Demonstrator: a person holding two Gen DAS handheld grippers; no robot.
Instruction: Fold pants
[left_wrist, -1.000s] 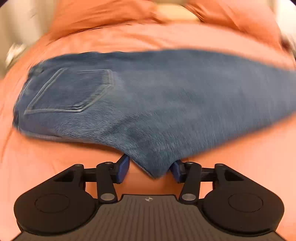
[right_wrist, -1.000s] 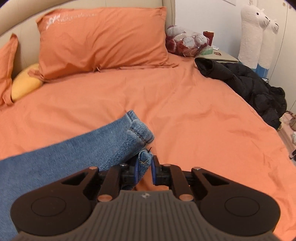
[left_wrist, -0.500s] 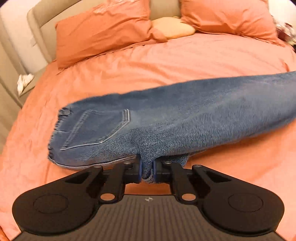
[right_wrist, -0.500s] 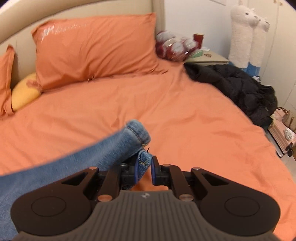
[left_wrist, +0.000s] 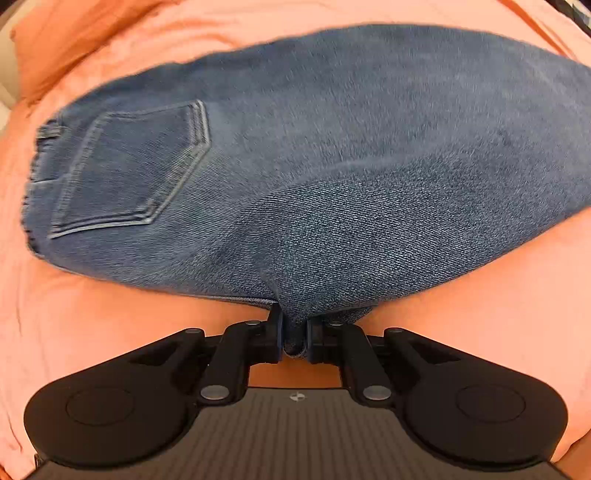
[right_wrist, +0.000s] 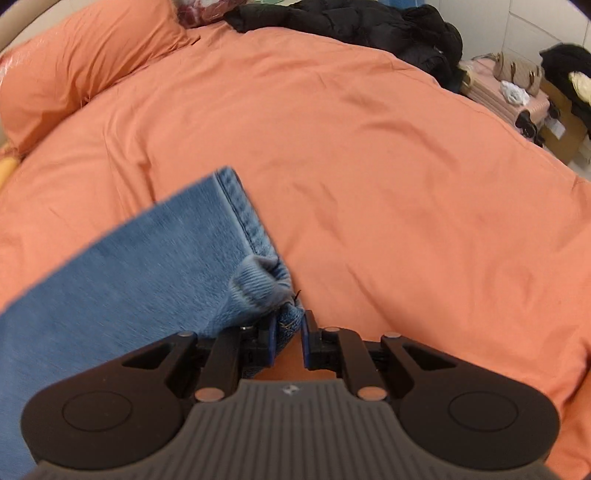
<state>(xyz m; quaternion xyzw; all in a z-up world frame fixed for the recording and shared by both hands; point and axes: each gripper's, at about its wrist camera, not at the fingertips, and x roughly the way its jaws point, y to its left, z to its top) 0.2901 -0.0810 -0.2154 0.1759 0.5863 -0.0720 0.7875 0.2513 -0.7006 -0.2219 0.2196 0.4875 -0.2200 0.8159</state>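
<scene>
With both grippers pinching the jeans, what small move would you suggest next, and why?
Probably carry the right gripper, shut on the leg hem, toward the waistband. The left gripper pins the crotch edge, and the jeans lie stretched lengthwise across the orange bed, unfolded.

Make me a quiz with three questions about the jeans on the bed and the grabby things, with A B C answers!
1. Where is the back pocket in the left wrist view?
A. on the left part of the jeans
B. at the right edge
C. under the gripper

2. What colour is the bed cover?
A. green
B. orange
C. white

3. What is the right gripper doing?
A. wide open above the bed
B. gripping a pillow
C. pinching the leg hem

Answers:
1. A, the stitched pocket lies left on the jeans, near the waistband.
2. B, the cover is orange all round the denim.
3. C, the leg hem sits between its narrowed blue pads; the left gripper likewise pinches a denim fold.
</scene>
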